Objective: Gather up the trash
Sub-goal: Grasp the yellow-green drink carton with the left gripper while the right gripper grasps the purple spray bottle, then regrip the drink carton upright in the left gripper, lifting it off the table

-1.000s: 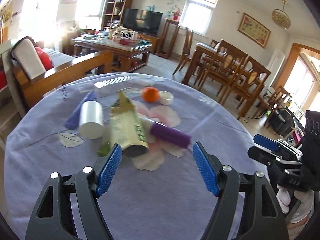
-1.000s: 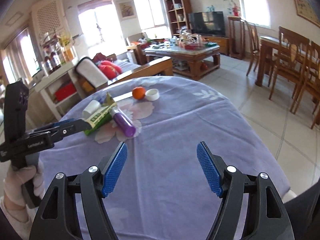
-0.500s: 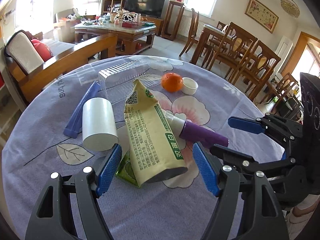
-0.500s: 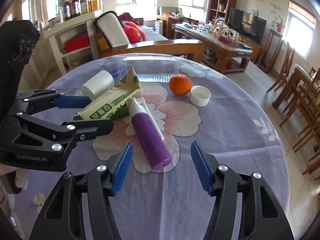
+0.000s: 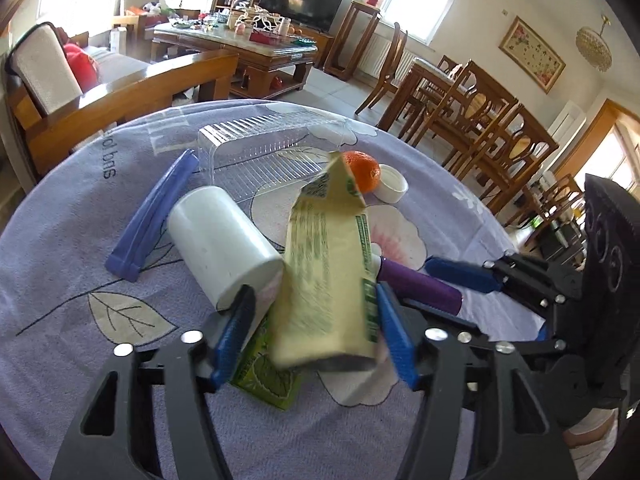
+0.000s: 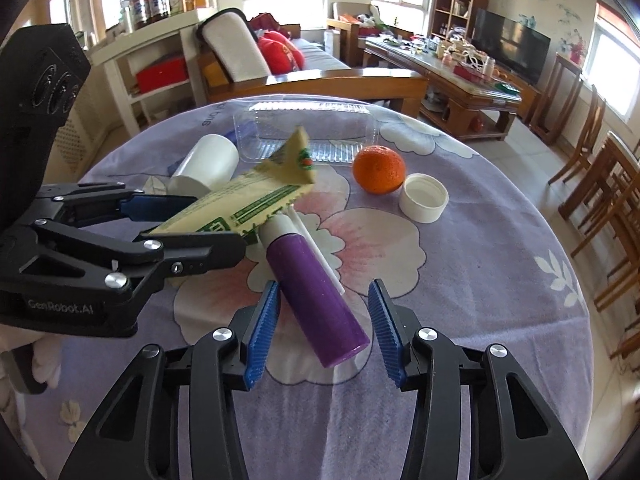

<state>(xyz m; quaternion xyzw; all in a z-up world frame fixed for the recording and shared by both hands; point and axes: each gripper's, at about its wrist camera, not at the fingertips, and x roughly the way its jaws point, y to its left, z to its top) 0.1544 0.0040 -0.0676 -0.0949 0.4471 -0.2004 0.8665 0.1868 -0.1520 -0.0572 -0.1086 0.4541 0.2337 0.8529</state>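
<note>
From the left wrist, the left gripper (image 5: 312, 332) has a yellow milk carton (image 5: 326, 276) between its blue pads, its jaws closing. The carton is blurred; the right pad (image 5: 394, 340) seems to meet its edge, while the left pad (image 5: 232, 326) looks just short, so I judge this not yet a firm grip. A white cup (image 5: 222, 242) lies on its side, touching the carton's left flank, and a green packet (image 5: 264, 376) lies under the carton. Farther off on the purple tablecloth (image 5: 60, 292) are a blue strip (image 5: 152, 212), a clear plastic tray (image 5: 268, 152), an orange (image 5: 362, 170) and a white lid (image 5: 392, 189).

From the right wrist, the right gripper (image 6: 324, 326) straddles a purple bottle (image 6: 316, 296) lying on the cloth, jaws closing, with a gap visible on both sides. The bottle's white neck lies under the carton's edge, and a thin white stick lies alongside it.

Risks, as I judge them: the soft carton may buckle or slip from a grip so near its end; lifting it could roll the cup or drag the bottle. The round bottle lies askew to the pads and could squirt out. The two grippers work close together and might collide.
</note>
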